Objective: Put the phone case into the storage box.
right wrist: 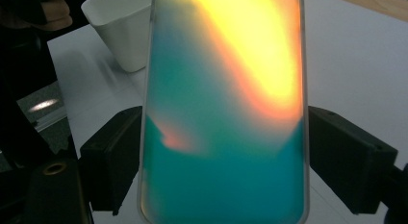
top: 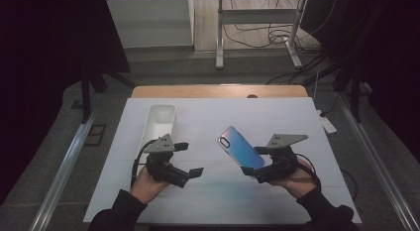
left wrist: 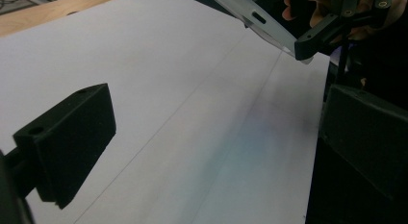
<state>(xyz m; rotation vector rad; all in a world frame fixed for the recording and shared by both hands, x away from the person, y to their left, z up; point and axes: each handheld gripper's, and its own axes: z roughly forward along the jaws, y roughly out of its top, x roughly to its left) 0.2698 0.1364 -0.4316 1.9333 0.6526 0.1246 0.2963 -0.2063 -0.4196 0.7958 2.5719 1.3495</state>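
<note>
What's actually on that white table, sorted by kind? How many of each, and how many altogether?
Handheld grippers: 2, the left gripper open, the right gripper shut on the phone case.
Iridescent phone case: 1, held above the table.
White tray: 1, lying on the white board.
Total: 4

The room is sitting dim, its edges falling to black, while the white surface [top: 277, 117] is catching soft overhead light. The phone case [right wrist: 223, 113] is glowing orange and teal, blurring out of focus up close.
</note>
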